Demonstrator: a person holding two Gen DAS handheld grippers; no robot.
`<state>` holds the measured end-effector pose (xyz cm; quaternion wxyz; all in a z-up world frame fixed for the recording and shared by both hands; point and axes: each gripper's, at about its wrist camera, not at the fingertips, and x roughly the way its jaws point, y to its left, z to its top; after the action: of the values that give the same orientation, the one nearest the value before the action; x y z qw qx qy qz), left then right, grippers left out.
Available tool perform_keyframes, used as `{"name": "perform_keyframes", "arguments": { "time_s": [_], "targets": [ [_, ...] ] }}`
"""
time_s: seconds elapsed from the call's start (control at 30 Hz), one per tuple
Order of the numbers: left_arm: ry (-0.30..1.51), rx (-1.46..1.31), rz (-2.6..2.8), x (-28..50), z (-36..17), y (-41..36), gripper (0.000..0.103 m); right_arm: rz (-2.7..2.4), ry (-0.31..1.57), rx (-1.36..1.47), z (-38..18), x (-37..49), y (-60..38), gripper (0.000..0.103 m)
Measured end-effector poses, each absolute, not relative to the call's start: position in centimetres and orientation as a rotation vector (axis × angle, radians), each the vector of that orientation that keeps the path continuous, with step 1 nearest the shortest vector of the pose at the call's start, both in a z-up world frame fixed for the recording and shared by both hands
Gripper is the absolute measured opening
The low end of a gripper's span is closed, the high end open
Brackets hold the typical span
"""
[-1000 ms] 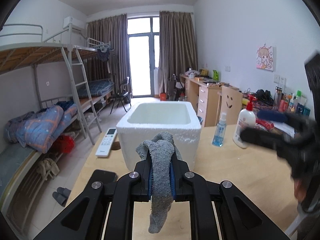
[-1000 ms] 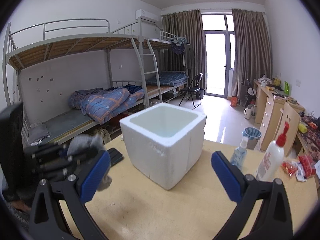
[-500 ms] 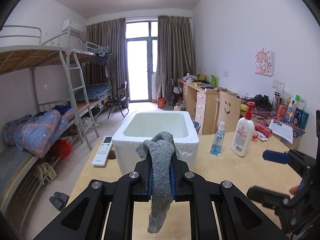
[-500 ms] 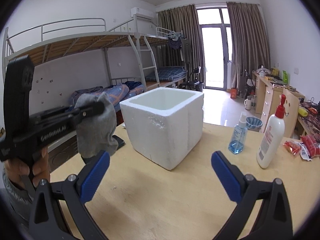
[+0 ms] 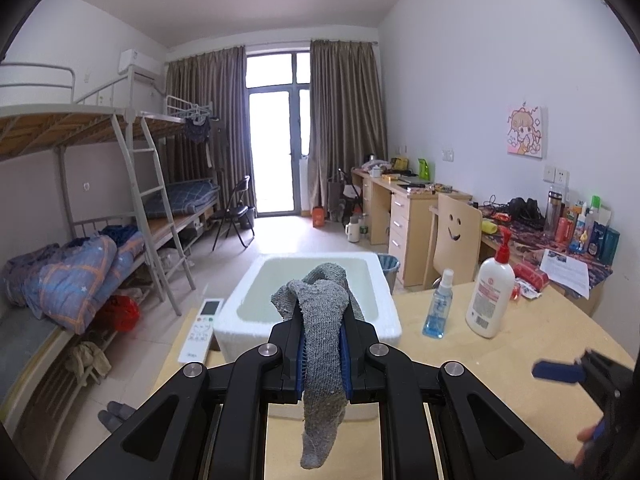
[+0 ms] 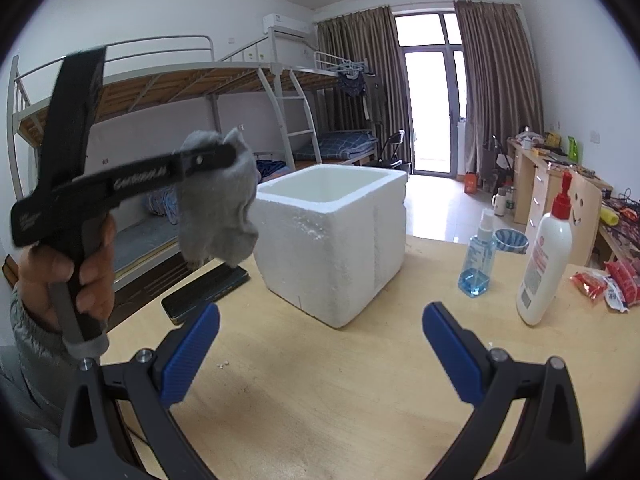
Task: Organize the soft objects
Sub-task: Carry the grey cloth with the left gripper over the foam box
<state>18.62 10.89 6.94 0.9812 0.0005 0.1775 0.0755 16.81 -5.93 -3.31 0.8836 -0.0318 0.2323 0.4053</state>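
My left gripper (image 5: 322, 354) is shut on a grey sock (image 5: 322, 332) and holds it in the air just in front of an open white foam box (image 5: 384, 304) on the wooden table. In the right wrist view the sock (image 6: 218, 200) hangs from the left gripper (image 6: 224, 160) left of the foam box (image 6: 332, 240), level with its rim. My right gripper (image 6: 318, 354) is open and empty, low over the table in front of the box; it also shows at the lower right of the left wrist view (image 5: 568, 372).
A blue spray bottle (image 6: 478, 256) and a white pump bottle (image 6: 544, 264) stand right of the box. Red snack packets (image 6: 604, 284) lie at the right edge. A black phone (image 6: 206, 292) lies left of the box, a white remote (image 5: 202, 330) beyond it.
My left gripper has risen with the sock and moved closer to the box, looking down into it more. My right gripper has drawn back and lowered.
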Motion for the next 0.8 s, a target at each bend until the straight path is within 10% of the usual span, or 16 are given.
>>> {"name": "perform_keyframes", "arguments": {
  "time_s": [0.8],
  "targets": [
    [0.353, -0.007, 0.146, 23.8, 8.2, 12.4, 0.014, 0.705, 0.348, -0.102, -5.1, 11.5, -9.2, 0.102]
  ]
}}
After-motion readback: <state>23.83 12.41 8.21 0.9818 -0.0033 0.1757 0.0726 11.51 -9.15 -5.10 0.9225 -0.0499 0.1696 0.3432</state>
